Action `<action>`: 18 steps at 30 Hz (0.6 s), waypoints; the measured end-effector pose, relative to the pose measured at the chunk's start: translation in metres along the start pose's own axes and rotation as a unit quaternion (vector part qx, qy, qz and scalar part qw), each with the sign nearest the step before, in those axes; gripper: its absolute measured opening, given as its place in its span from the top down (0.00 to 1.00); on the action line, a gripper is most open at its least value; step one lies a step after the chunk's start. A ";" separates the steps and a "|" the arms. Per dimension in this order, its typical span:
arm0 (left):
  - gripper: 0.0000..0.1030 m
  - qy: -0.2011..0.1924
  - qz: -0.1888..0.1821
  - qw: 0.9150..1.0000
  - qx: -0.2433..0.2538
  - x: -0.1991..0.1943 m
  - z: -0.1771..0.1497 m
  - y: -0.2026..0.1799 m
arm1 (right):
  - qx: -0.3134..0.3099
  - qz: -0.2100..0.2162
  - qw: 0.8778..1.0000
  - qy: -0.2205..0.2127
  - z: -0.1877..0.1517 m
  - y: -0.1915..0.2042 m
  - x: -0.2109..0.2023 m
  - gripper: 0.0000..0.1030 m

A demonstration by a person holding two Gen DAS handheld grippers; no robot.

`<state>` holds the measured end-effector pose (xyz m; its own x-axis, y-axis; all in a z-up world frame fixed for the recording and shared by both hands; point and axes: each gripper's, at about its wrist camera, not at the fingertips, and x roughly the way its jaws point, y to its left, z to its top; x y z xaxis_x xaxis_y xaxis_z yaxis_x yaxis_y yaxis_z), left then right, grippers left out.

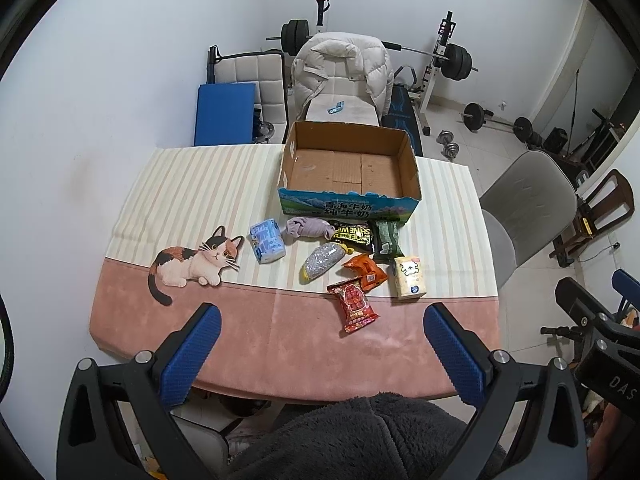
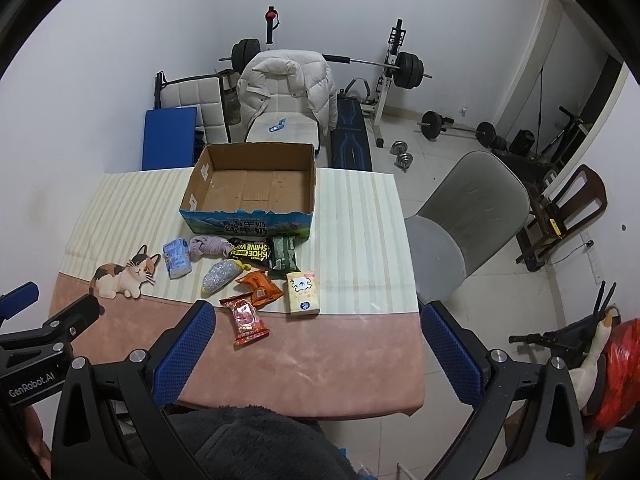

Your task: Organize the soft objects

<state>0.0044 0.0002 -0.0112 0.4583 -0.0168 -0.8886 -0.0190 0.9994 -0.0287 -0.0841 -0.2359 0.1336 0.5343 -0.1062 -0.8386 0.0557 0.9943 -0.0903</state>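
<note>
— Progress so far? The open brown cardboard box with the blue printed front (image 1: 348,168) looks bare inside.

— Nothing is packed yet, I judge. Every soft piece lies on the counter (image 1: 280,340) just before the box: pale blue tissue pack (image 1: 267,241), bunched lilac cloth (image 1: 306,228), glittery silver pouch (image 1: 323,260), shiny red snack packet (image 1: 353,306), yellow tissue packet (image 1: 409,277).

— And the tongs?

— Left tongs (image 1: 320,354) and right tongs (image 2: 318,354) both gape wide, grasping nothing, hovering over the near edge. The red packet lies nearest, beyond the fingertips.
</note>
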 end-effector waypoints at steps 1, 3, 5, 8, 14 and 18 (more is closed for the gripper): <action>0.00 0.000 0.000 1.000 -0.001 0.001 0.000 0.000 | -0.001 0.001 1.000 -0.001 0.001 0.001 0.001 0.00; 0.00 -0.001 0.002 1.000 -0.001 0.002 0.001 -0.001 | -0.005 0.001 1.000 -0.001 0.003 0.003 0.002 0.00; 0.00 -0.001 0.001 1.000 -0.003 0.003 0.002 0.001 | -0.007 0.003 1.000 0.000 0.003 0.005 0.004 0.00; 0.00 0.000 0.000 1.000 -0.003 0.004 0.002 0.002 | -0.009 0.004 1.000 0.000 0.003 0.006 0.006 0.00; 0.00 0.000 -0.002 1.000 -0.006 0.005 0.002 0.003 | -0.007 0.008 1.000 0.001 0.004 0.008 0.007 0.00; 0.00 0.000 -0.002 1.000 -0.005 0.005 0.004 0.005 | -0.008 0.006 1.000 0.000 0.006 0.010 0.009 0.00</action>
<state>0.0097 0.0051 -0.0137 0.4581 -0.0201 -0.8887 -0.0259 0.9990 -0.0360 -0.0738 -0.2264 0.1287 0.5357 -0.0943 -0.8391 0.0366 0.9954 -0.0885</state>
